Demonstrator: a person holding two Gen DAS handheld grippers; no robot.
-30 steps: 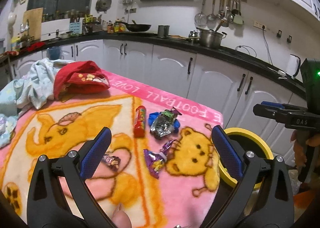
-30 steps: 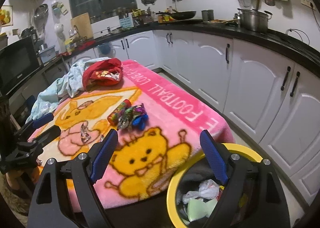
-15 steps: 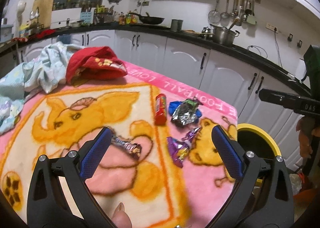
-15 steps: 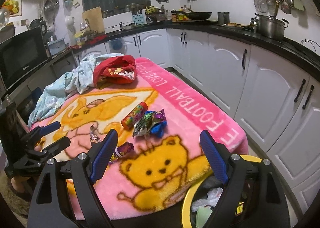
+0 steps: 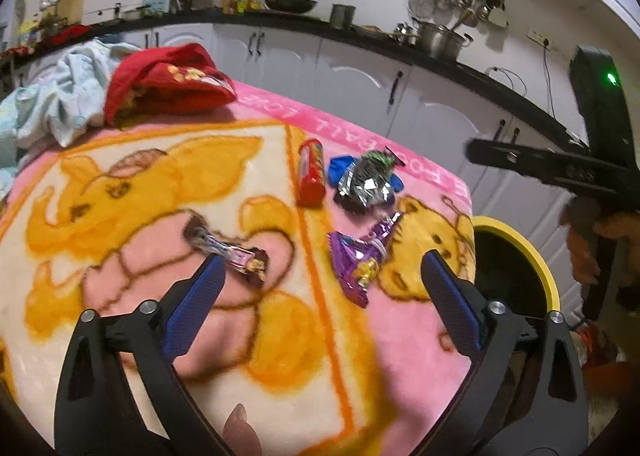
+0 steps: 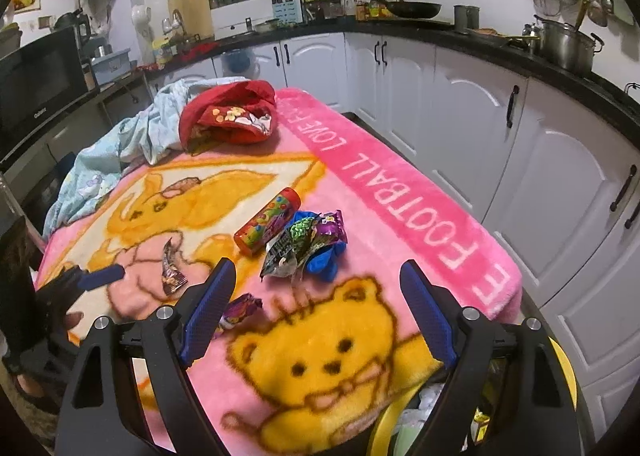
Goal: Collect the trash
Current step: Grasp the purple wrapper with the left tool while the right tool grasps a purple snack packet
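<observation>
between the blue pads of the left gripper (image 5: 320, 296) nothing is held; its jaws stand wide apart and now hang low over the pink blanket (image 5: 404, 352), nearer to the trash than a second ago, when the blanket looked further below. just ahead of its left pad lies the brown candy wrapper (image 5: 228, 252), and between the pads, a little further, the purple wrapper (image 5: 360, 264). beyond them are the red candy tube (image 5: 310, 171) and the silver wrapper (image 5: 366, 179), which lies on something blue. the right gripper (image 6: 320, 312) is also spread wide and empty; it has moved sideways from above the yellow bin (image 6: 560, 360) to over the blanket, so the bin is now mostly behind its right finger, at the table's corner. the purple wrapper (image 6: 236, 312) is partly hidden by its left pad, and the silver wrapper (image 6: 296, 248) and tube (image 6: 268, 221) lie in front. i judge that both hands are coming in for a new pick: no piece is pinched yet, four or more pieces are left on the blanket, and the bin is close beside for dropping.
</observation>
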